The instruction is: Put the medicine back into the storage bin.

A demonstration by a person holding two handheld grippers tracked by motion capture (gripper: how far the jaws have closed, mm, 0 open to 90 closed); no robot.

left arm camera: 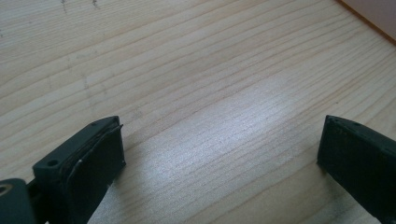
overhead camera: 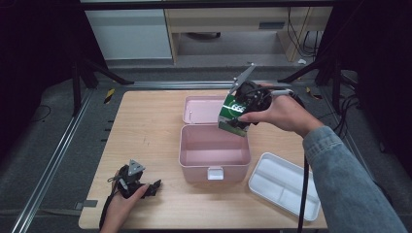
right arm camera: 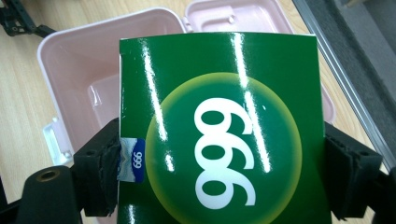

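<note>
Nearest, the left tool (overhead camera: 154, 186) rests on the desk (overhead camera: 145, 131), jaws wide apart with nothing between them. Farther right, the right tool (overhead camera: 236, 114) clamps the green box (overhead camera: 234, 116) above the open pink case's (overhead camera: 214, 167) far right rim.

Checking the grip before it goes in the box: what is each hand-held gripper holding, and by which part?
Right hand-held gripper clamps the green box by its two side edges; left hand-held gripper holds nothing.
</note>
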